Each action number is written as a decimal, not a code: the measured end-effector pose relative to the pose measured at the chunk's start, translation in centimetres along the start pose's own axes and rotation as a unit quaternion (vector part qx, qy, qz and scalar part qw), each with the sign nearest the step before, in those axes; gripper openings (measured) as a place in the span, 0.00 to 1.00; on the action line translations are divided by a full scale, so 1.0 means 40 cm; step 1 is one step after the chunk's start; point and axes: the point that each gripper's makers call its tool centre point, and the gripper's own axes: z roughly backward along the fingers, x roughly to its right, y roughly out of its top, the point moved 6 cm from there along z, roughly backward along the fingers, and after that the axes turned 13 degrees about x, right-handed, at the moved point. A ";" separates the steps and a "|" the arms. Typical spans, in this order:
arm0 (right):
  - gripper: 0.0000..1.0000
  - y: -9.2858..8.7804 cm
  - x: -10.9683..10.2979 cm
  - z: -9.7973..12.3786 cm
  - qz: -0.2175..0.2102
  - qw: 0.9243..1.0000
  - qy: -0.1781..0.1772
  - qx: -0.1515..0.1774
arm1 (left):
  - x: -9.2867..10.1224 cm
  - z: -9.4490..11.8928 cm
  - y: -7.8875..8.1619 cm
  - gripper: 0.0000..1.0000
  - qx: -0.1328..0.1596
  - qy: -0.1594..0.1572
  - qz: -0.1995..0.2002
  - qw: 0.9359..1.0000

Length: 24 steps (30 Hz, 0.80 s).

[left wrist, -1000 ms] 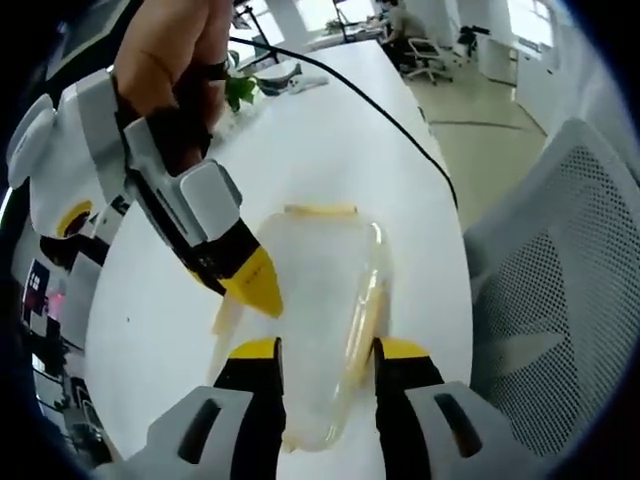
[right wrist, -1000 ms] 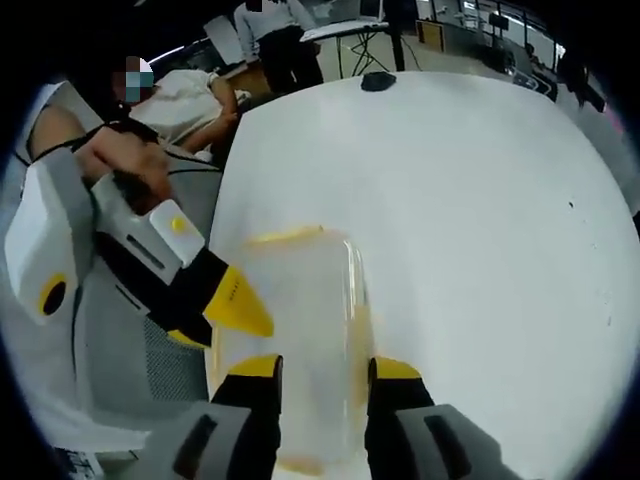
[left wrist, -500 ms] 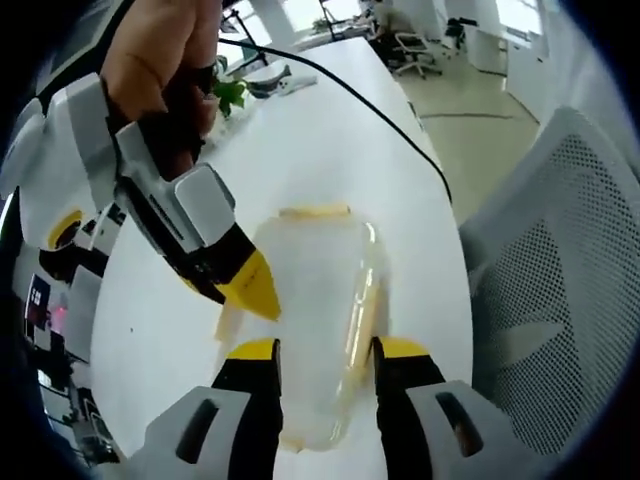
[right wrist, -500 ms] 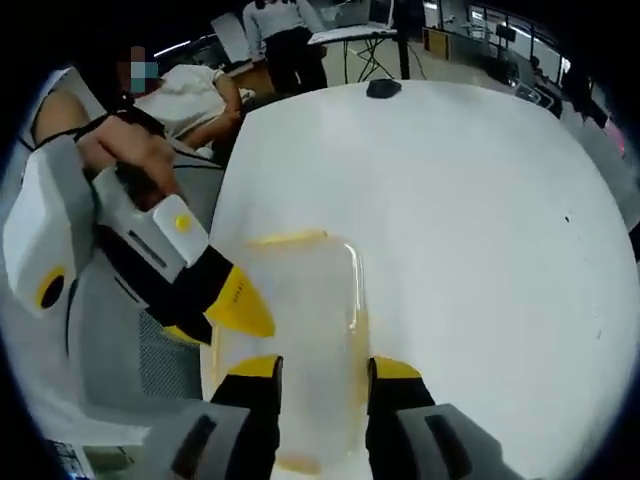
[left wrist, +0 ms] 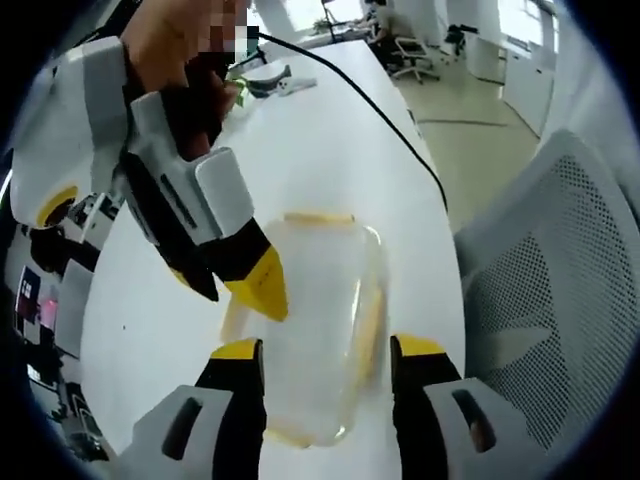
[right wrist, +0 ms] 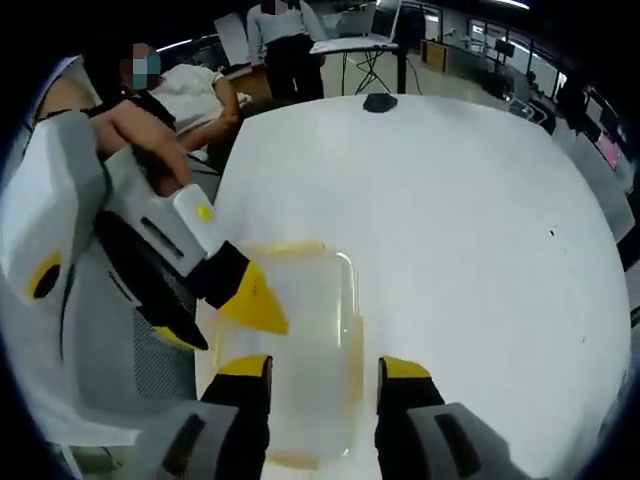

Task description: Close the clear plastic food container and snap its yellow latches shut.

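Lid sits on the clear plastic food container with yellow latches (left wrist: 315, 320) on the white bench (right wrist: 470, 230); both grippers' jaws apart above it, latch state unclear.

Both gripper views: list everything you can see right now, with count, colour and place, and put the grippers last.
food container: one, clear plastic with yellow latches, on the table between the left gripper's jaws; also in the right gripper view.
table: one, white, under the container.
cable: one, black, running across the table in the left gripper view.
office chair: one, grey mesh, beside the table.
small dark object: one, black, at the table's far edge; too small to identify.
people: two, in the background of the right gripper view.
left gripper: black with yellow tips, jaws open astride the container.
right gripper: same colours, jaws open over the container.
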 end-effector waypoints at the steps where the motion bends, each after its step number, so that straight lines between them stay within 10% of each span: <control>1: 0.42 0.000 -0.001 0.003 -0.001 1.000 -0.003 0.002 | -0.001 0.001 0.000 0.49 0.000 0.000 0.001 1.000; 24: 0.62 -0.048 -0.069 0.042 0.016 1.000 -0.025 -0.007 | -0.056 0.010 -0.056 0.71 -0.038 -0.037 -0.017 0.998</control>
